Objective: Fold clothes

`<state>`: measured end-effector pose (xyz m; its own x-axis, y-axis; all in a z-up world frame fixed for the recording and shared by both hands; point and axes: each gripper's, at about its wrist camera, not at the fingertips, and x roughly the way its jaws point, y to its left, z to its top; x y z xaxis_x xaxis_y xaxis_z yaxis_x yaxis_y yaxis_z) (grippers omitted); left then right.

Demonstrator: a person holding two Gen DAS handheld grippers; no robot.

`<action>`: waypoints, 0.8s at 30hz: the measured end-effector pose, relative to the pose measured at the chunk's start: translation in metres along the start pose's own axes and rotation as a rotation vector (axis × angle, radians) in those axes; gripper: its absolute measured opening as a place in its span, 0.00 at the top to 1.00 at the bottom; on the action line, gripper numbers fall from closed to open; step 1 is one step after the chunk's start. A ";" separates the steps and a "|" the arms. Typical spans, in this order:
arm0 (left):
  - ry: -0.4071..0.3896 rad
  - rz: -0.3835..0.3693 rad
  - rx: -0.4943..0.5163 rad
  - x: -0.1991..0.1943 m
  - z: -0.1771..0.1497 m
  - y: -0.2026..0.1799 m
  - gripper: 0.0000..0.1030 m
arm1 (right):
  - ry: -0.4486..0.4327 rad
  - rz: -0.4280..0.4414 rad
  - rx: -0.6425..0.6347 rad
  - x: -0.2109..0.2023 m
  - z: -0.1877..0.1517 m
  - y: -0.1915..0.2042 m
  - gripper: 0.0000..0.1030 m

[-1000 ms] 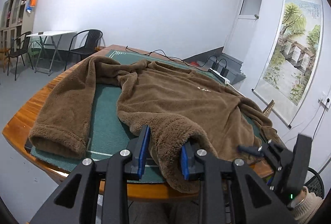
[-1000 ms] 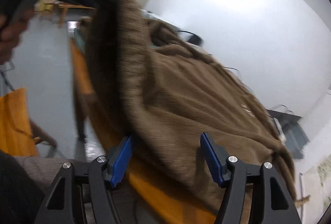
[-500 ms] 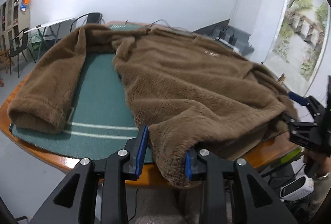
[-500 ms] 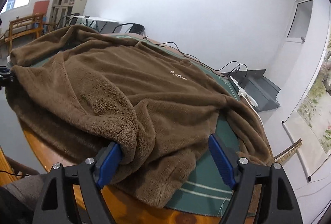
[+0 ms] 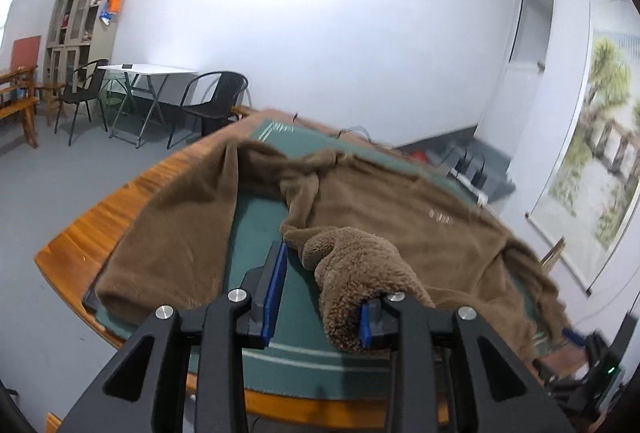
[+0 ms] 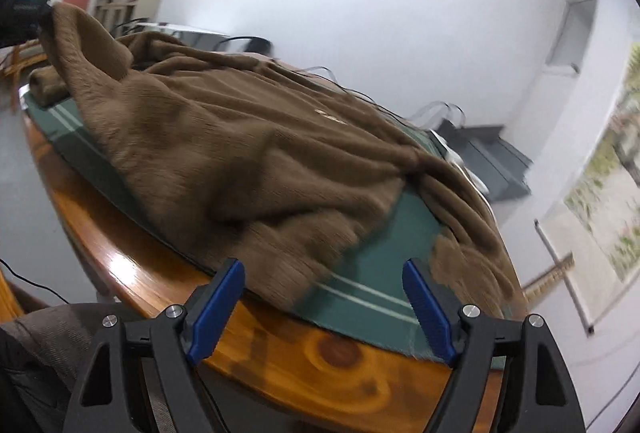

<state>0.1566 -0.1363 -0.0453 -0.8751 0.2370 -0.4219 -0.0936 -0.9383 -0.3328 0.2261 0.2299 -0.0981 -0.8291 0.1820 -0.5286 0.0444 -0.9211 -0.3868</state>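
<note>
Ahead of both your tongs the brown fleece sweater (image 6: 248, 149) is lying spread over the green mat (image 5: 256, 229), a fold draping your left gripper's (image 5: 320, 297) right pad, jaws apart, while your right gripper (image 6: 324, 305) is gaping empty.

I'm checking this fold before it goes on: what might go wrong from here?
1. The sweater's hem corner seems draped over just one finger of the left gripper, with a gap to the other, so it may slip off.
2. The right gripper stands open and empty, so the near hem hanging past the green mat could sag off the table.
</note>
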 end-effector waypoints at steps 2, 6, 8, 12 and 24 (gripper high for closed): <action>-0.011 -0.007 0.002 -0.004 0.007 0.000 0.67 | -0.018 0.008 0.000 -0.007 -0.004 -0.002 0.20; -0.032 -0.021 0.015 -0.010 0.016 -0.006 0.67 | -0.070 0.053 -0.135 -0.019 -0.007 0.025 0.20; -0.045 -0.037 0.017 -0.015 0.023 -0.009 0.67 | -0.091 0.070 -0.214 -0.023 -0.007 0.041 0.20; -0.088 -0.052 0.048 -0.027 0.038 -0.022 0.67 | -0.091 0.060 -0.241 -0.011 0.002 0.059 0.20; -0.102 0.003 0.069 -0.026 0.058 -0.020 0.60 | -0.156 -0.117 -0.071 -0.011 0.050 -0.003 0.76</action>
<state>0.1535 -0.1382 0.0207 -0.9190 0.2104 -0.3334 -0.1203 -0.9550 -0.2711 0.2074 0.2137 -0.0533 -0.9069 0.2261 -0.3556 -0.0229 -0.8691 -0.4942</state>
